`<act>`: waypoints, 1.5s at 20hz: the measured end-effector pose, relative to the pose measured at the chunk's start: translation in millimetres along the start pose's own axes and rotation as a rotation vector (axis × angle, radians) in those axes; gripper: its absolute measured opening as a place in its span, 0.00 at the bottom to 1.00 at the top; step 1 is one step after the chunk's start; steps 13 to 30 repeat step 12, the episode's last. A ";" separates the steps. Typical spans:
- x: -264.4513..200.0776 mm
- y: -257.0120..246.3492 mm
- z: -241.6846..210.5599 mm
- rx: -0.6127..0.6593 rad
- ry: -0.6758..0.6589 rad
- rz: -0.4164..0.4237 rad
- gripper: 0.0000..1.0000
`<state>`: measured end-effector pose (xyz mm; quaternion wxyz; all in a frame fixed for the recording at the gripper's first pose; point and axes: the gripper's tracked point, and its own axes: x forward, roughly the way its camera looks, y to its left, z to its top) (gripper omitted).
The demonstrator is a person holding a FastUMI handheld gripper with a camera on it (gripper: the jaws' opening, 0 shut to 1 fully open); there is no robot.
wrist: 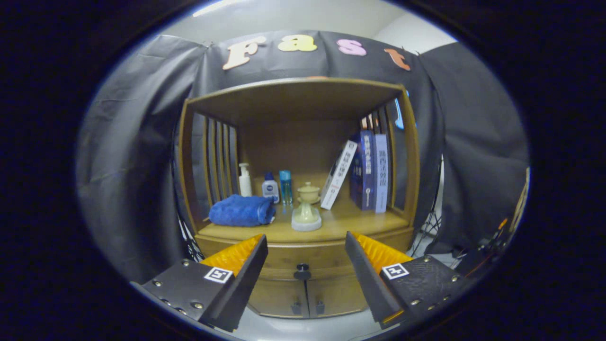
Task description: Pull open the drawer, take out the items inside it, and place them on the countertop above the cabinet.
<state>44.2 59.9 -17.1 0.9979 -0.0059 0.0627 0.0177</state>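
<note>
A wooden cabinet stands ahead, its drawer front [303, 260] closed with a dark round knob [302, 272] in the middle. My gripper [305, 246] is open, the knob showing in the gap between the fingers, still some way beyond them. Above the drawer lies the wooden countertop [350, 220], a shelf with a roof. On it rest a folded blue towel [242, 210] at the left and a pale green lidded cup on a stand [307, 208] in the middle. The drawer's inside is hidden.
At the shelf's back stand a white pump bottle [245, 180], a small white bottle [270, 188] and a blue bottle [285, 187]. Books [367, 170] lean at the right. Two lower doors with small handles [307, 308] sit under the drawer. Black cloth hangs around.
</note>
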 end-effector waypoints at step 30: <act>-85.5 -35.8 72.9 -0.051 -0.163 0.078 0.98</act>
